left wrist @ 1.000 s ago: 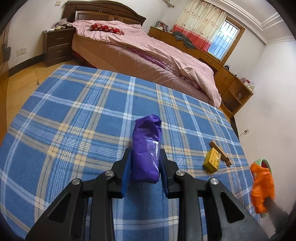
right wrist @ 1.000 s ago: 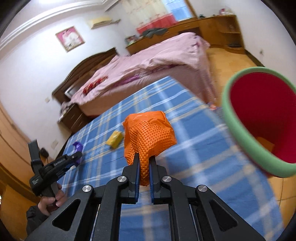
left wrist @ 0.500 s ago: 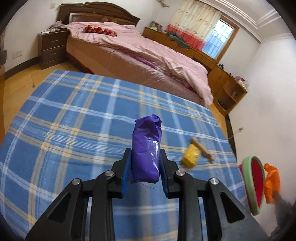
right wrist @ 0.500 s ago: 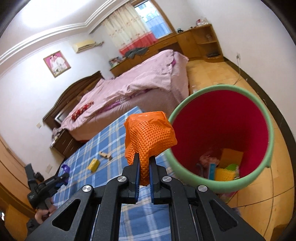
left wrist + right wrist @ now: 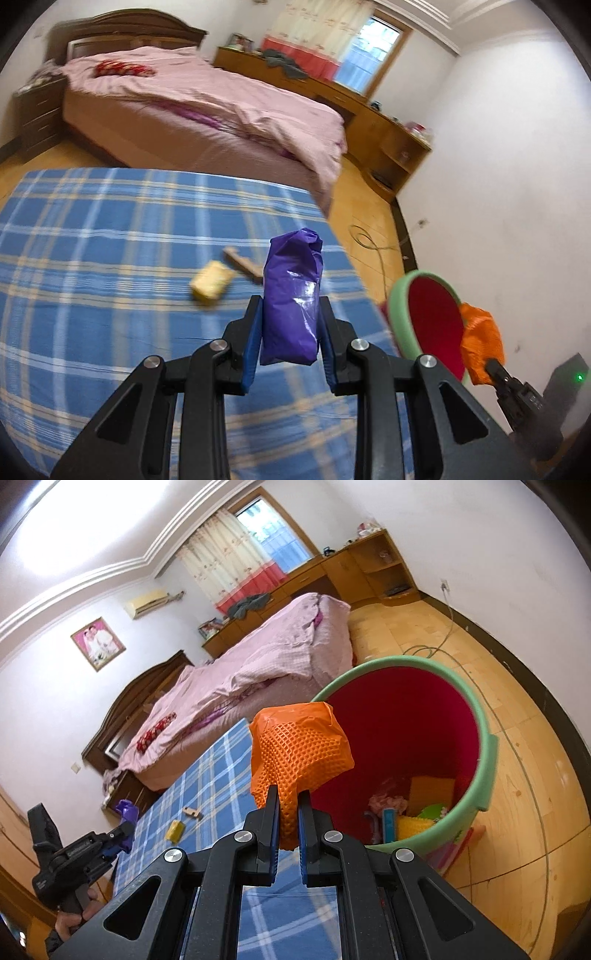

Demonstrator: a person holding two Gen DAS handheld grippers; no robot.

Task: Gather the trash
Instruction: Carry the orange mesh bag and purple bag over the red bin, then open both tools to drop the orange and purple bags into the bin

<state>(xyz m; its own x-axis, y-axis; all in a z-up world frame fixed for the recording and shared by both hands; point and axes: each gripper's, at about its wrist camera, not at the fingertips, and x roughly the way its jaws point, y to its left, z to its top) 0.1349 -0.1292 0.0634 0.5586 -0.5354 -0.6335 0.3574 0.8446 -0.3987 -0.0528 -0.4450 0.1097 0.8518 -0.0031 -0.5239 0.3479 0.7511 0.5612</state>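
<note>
Left wrist view: the left hand-held gripper (image 5: pixel 290 332) is clenched on a purple wrapper (image 5: pixel 291 295) that stands upright at centre frame, over the blue plaid tabletop (image 5: pixel 92 277). A yellow packet (image 5: pixel 211 283) and a small wooden piece (image 5: pixel 242 264) lie on the cloth just left of it. At lower right, the green bin (image 5: pixel 400 314) shows its red inside.

In the right wrist view, the right hand-held gripper (image 5: pixel 287 819) is grasping an orange mesh glove (image 5: pixel 299 749) at centre, in front of the bin's (image 5: pixel 487 760) open mouth. Colourful scraps lie at the bin's bottom.
</note>
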